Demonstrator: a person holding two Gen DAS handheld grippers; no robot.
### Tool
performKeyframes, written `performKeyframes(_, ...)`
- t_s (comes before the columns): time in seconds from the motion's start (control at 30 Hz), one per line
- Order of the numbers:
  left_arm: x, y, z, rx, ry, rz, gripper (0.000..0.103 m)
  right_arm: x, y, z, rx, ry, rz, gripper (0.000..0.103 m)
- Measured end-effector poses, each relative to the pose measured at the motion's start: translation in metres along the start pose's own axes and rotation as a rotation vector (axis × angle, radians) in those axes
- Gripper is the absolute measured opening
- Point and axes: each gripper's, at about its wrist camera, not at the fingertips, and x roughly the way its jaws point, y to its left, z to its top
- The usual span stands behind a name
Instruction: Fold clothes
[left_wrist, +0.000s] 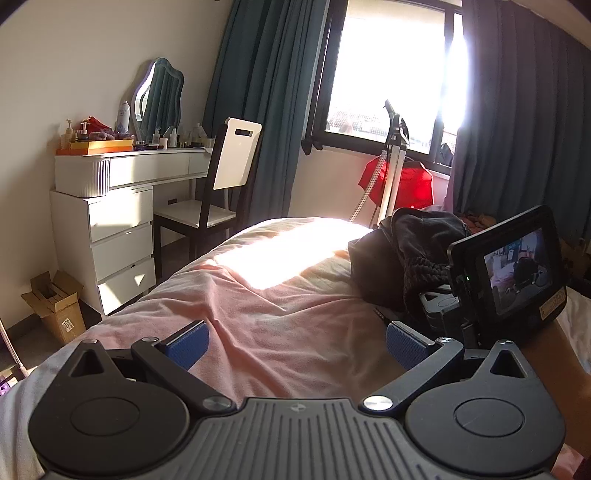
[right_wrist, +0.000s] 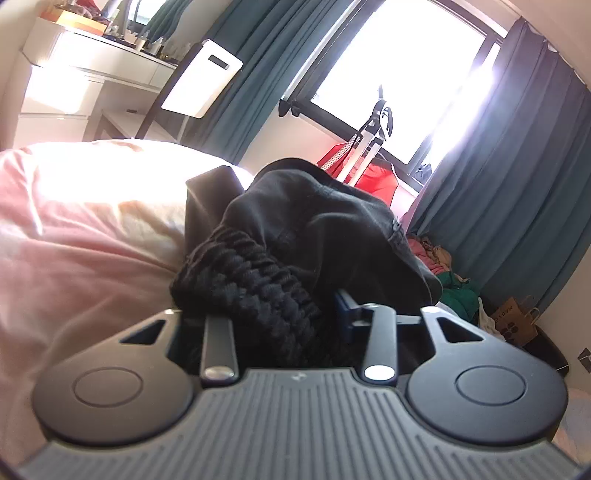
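Observation:
A black garment (left_wrist: 406, 251) lies bunched on the right side of the pink bed cover (left_wrist: 258, 295). In the right wrist view its ribbed black waistband (right_wrist: 258, 280) fills the gap between the narrow jaws of my right gripper (right_wrist: 280, 310), which is shut on it. The rest of the black garment (right_wrist: 325, 214) heaps up just behind. In the left wrist view my left gripper (left_wrist: 295, 347) hovers open over bare pink cover, blue pads (left_wrist: 188, 345) wide apart and holding nothing. The right gripper (left_wrist: 436, 306), with its camera screen, sits to the right of it at the garment.
A white dresser (left_wrist: 110, 206) and a chair (left_wrist: 229, 177) stand left of the bed, with a cardboard box (left_wrist: 55, 306) on the floor. A stand with red cloth (left_wrist: 402, 181) is under the window. Loose clothes (right_wrist: 447, 266) and a paper bag (right_wrist: 517, 325) lie right of the bed.

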Motion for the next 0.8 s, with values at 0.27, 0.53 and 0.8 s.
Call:
performKeyframes(0.27,0.0,-0.012,-0.001,0.01,-0.023,-0.012,0.103,-0.058,-0.131,0.007,0.38,-0.106,-0.087,0.011)
performKeyframes(0.53,-0.016,-0.041,-0.006,0.023,-0.043,-0.14,0.103,-0.159,-0.262,-0.072,0.78,-0.066,-0.098,0.01)
performKeyframes(0.8,-0.022,-0.08,-0.032,0.046,0.069,-0.315,0.103,-0.187,-0.285,-0.206,1.096,0.303,0.015,0.011)
